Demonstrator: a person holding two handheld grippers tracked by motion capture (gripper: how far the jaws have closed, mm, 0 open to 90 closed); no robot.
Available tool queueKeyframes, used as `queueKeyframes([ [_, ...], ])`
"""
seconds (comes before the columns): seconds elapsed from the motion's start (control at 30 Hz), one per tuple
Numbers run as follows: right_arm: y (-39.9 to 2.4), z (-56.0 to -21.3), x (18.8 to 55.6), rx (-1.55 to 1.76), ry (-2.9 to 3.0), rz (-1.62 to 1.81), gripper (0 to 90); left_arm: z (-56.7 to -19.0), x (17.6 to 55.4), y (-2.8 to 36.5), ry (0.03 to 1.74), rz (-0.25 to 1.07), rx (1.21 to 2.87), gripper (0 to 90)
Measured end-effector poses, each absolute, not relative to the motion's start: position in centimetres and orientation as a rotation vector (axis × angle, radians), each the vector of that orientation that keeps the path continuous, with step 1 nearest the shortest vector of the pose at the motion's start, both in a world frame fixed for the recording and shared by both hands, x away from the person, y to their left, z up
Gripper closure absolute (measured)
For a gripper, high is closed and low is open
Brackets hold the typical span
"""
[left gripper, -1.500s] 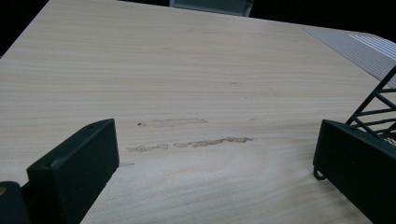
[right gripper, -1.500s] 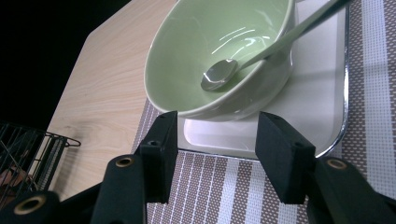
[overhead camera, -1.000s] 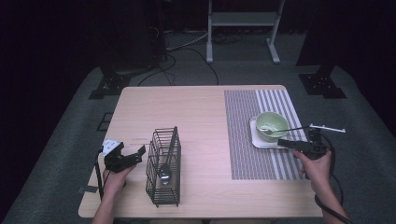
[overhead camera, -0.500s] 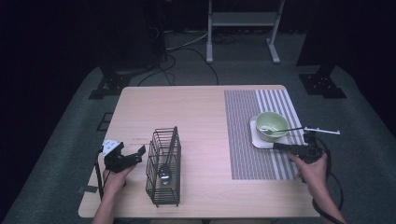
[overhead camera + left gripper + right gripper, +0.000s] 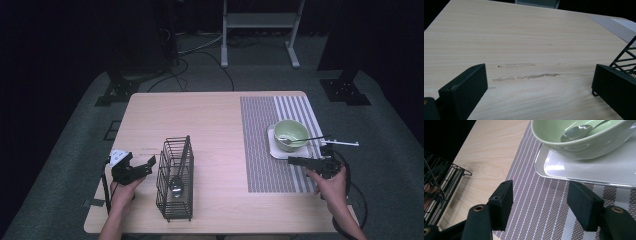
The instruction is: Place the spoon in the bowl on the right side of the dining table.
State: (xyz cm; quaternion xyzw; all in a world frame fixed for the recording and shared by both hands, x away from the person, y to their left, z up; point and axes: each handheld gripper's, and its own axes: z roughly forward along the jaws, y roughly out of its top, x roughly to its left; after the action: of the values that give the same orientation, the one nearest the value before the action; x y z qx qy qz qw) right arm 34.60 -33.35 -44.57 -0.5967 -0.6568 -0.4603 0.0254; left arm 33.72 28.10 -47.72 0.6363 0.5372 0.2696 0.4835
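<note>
The right gripper [image 5: 300, 161] has drawn back from the green bowl [image 5: 291, 132] toward the person's edge of the table since a second ago; its jaws, which have just been opening, stand wide apart with nothing between them. The spoon [image 5: 300, 139] lies in the bowl, handle over the rim on the gripper's side, which suggests it was just released there. Well left of the bowl, beside the wire basket [image 5: 174, 179], the left gripper [image 5: 145, 167] rests open and empty.
</note>
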Motion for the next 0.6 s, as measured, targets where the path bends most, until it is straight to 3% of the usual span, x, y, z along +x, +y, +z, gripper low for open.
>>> queueKeyframes([
  [0.6,-31.4,-44.8,33.5,-1.769,-2.069,-1.425,36.4,-47.7,33.7,28.1,1.306,0.658,1.555,0.0],
])
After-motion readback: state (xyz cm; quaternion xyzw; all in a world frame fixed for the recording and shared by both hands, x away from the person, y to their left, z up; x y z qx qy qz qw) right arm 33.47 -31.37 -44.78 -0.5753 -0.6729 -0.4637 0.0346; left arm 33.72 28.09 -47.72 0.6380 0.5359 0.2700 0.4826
